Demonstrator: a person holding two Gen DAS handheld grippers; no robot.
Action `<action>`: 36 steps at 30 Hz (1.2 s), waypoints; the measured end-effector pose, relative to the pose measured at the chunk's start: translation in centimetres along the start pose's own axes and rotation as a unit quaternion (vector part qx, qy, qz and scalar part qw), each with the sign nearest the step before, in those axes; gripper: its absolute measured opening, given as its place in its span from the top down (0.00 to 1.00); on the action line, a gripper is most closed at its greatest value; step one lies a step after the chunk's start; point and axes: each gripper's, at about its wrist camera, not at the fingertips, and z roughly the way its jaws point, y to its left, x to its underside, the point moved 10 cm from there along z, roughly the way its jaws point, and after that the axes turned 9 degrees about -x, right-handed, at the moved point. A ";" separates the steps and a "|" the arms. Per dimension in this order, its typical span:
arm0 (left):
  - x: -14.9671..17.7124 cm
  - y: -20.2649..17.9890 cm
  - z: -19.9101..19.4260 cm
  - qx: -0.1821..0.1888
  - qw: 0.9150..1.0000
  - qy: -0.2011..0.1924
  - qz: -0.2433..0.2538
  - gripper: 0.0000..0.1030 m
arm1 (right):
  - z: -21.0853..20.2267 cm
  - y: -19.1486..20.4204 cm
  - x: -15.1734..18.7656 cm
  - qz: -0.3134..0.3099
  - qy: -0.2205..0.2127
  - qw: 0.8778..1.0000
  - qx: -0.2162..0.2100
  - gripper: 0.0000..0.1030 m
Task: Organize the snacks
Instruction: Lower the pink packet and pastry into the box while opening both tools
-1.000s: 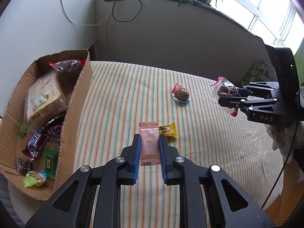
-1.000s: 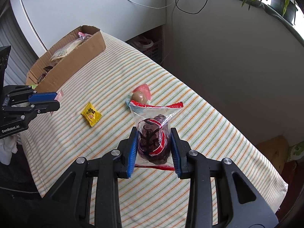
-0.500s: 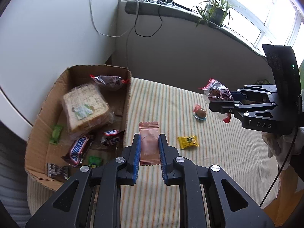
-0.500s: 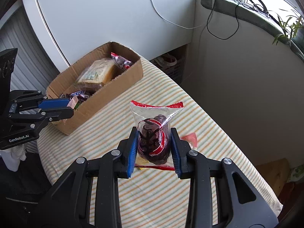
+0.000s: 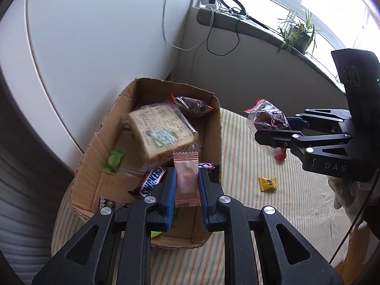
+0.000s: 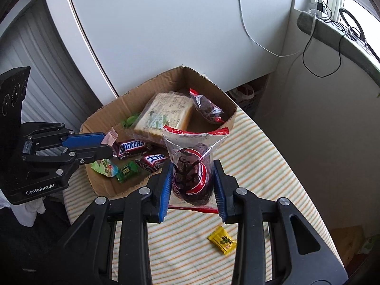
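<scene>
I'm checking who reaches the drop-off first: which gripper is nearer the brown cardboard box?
Left. The left gripper, shut on a pink wrapped candy, hangs over the brown cardboard box; the right gripper, holding a clear bag of dark snacks, is beside it, above the striped cloth.

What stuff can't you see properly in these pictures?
- Pink packet in the left gripper: its sides are covered by the blue pads in the left wrist view.
- Cardboard box: the near corner is hidden behind the right gripper and its red-and-clear bag.
- Yellow candy: its print is too small to read.
</scene>
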 end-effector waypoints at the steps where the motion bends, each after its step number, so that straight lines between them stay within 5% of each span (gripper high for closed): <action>1: 0.0 0.4 0.0 -0.002 1.000 0.000 -0.003 0.84 | 0.4 0.4 -0.3 -0.003 0.001 1.000 -0.002 0.68; 21: 0.1 4.3 1.1 -0.017 0.999 0.007 -0.048 0.83 | 5.1 3.7 -3.5 0.005 -0.007 0.999 -0.032 0.67; 23: 0.1 4.5 1.2 -0.017 0.999 0.008 -0.050 0.83 | 5.0 3.7 -3.8 0.005 -0.012 0.999 -0.030 0.60; 25: 0.0 4.5 1.2 -0.017 0.998 0.009 -0.052 0.83 | 4.8 3.8 -4.1 0.005 -0.020 0.999 -0.030 0.40; 36: -0.1 4.4 1.3 -0.027 0.998 0.011 -0.048 0.64 | 3.0 3.0 -3.9 0.019 -0.034 0.999 -0.010 0.25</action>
